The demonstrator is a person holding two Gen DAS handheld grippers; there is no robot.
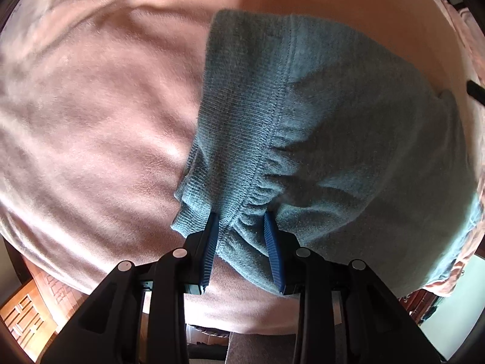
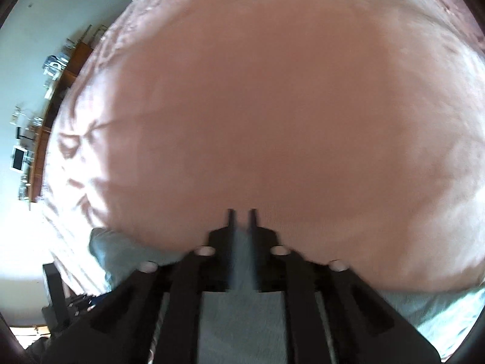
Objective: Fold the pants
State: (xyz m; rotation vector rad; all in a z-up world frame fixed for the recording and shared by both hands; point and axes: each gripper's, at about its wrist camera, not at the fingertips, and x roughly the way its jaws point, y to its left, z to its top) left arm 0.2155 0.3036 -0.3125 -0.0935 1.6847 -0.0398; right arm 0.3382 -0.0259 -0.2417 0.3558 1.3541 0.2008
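- My left tongs (image 1: 242,230) pinch the pants (image 1: 318,127) at the gathered hem; a weak bite may slip.
- My right tongs (image 2: 241,221) stand slightly spread, empty, over the bed (image 2: 272,106); the pants behind them may be missed.

Grey-teal knit pants (image 1: 327,127), ribbed along the waistband and stitched with a slightly bluer seam, are lying against a dusty-pink fleece blanket (image 1: 91,106) that is glowing paler where light is striking it. Ridged blue pads (image 1: 274,242) are showing on the black left gripper (image 1: 241,221). Reddish-brown carved wood (image 1: 27,312) is showing at the blanket's edge.
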